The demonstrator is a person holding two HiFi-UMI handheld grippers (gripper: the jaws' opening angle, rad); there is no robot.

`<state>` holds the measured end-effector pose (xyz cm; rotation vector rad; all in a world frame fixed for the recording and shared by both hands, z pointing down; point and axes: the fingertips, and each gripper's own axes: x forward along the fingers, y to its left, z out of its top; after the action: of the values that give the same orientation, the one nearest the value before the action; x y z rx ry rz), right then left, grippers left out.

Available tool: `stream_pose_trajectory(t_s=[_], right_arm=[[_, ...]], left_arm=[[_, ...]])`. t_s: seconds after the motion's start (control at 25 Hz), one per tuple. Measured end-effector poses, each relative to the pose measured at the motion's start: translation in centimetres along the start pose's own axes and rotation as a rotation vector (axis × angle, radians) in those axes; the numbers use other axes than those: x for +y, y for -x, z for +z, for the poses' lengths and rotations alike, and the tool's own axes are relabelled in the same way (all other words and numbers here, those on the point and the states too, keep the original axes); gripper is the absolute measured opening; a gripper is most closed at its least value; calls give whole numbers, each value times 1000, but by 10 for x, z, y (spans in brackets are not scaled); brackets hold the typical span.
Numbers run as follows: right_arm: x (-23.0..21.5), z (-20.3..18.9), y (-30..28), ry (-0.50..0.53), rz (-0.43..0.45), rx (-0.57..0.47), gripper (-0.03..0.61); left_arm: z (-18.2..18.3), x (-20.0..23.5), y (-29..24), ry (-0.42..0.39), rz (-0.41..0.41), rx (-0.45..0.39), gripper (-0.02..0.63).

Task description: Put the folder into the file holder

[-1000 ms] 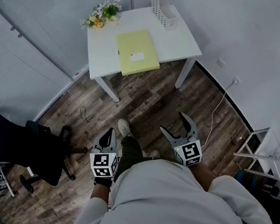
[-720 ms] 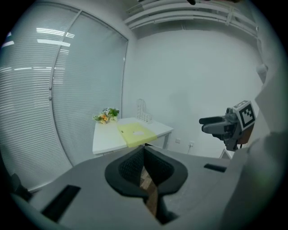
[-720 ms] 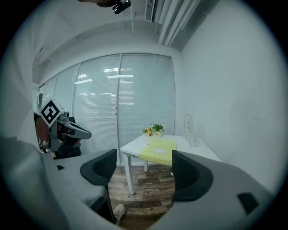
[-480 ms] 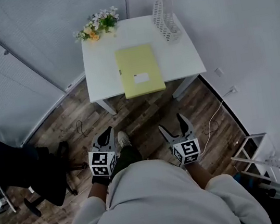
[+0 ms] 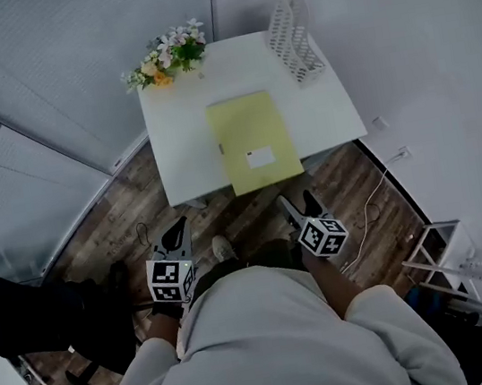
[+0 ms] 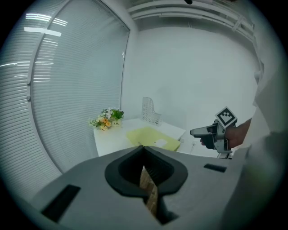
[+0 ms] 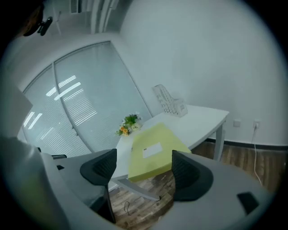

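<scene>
Folder (image 5: 255,135) overhangs the table (image 5: 183,142); its label (image 5: 261,157) unreadable.

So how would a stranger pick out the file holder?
Find the white rectangular table against the wall. At its far right corner stands the white perforated file holder. Unlike the flat pale-yellow folder and the bunch of flowers at far left, it is an upright lattice rack.
</scene>
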<state>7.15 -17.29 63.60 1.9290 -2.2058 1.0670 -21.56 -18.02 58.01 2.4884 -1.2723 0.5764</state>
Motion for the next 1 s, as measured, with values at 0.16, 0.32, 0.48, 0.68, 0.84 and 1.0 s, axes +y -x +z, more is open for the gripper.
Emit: stream_pose_trajectory(t_s=[0.16,0.32,0.48,0.68,0.84,1.0], right_arm=[[-13,-11,-24,-126,-43,39,388],[-29,-22,-50,-333,-64,69,388],[-59,-45,-80,-651,-109,69,396],[-82,-67,-115,-960,-49,0,408],[-77,-74,-145,-1121,81,-74,408],[-79,-82,-168,-1179,144,-104,405]], left_arm=[[-4,17,-9,12,0,34,8],[-1,27,-20,8,4,60,8],[5,39,-35,1,33,79,8],[9,41,-45,1,42,127,8],[9,48,-52,-14,47,169,8],[6,47,-60,-37,28,201,8]])
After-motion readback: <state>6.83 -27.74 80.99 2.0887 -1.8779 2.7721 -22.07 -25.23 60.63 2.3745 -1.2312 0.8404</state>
